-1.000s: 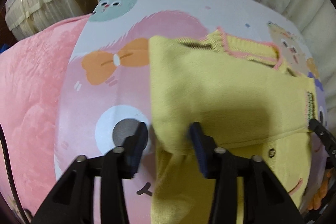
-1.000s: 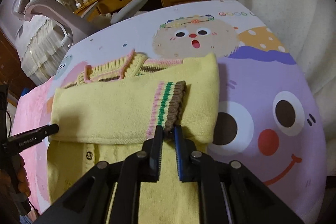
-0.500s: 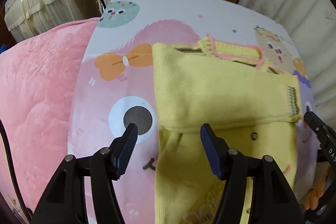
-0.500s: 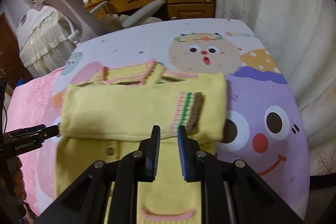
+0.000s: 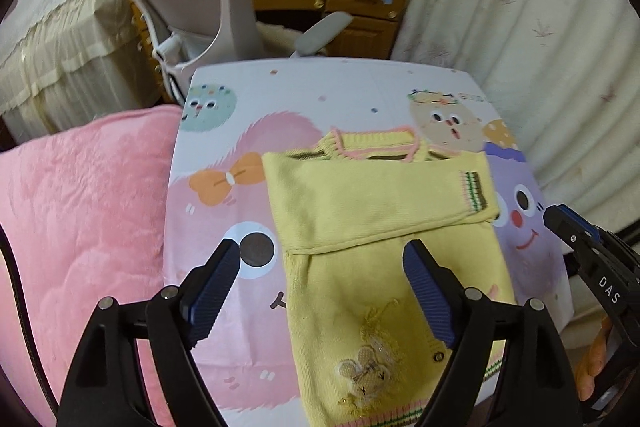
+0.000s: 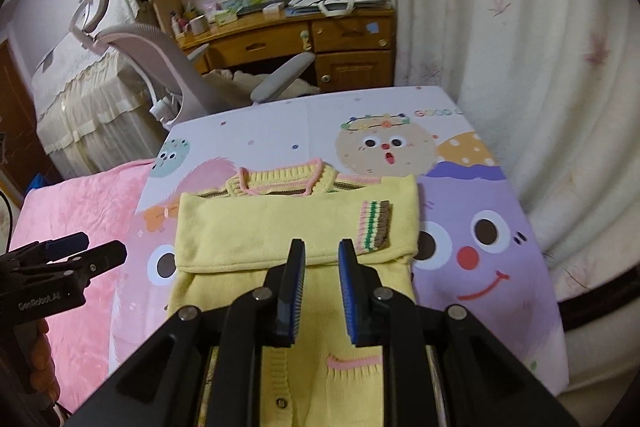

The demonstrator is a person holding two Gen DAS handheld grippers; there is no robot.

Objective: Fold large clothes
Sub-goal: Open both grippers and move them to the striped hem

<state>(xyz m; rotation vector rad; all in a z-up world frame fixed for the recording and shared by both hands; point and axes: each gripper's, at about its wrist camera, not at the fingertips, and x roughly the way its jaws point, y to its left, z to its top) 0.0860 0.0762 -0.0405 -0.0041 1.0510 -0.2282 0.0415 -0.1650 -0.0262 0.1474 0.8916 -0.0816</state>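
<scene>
Cardigan (image 5: 372, 211) flat below both, left hand-held gripper (image 5: 324, 267) opening, empty, right hand-held gripper (image 6: 322, 259) slightly apart, empty

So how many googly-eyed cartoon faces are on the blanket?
4 visible: a small teal face far left, a tan face with a flower crown, a purple smiling face right, and a pink face partly under the sweater.

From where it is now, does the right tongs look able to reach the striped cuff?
Probably yes: the right tongs hang empty just before the striped cuff, which lies uncovered on the folded yellow cardigan.
</scene>
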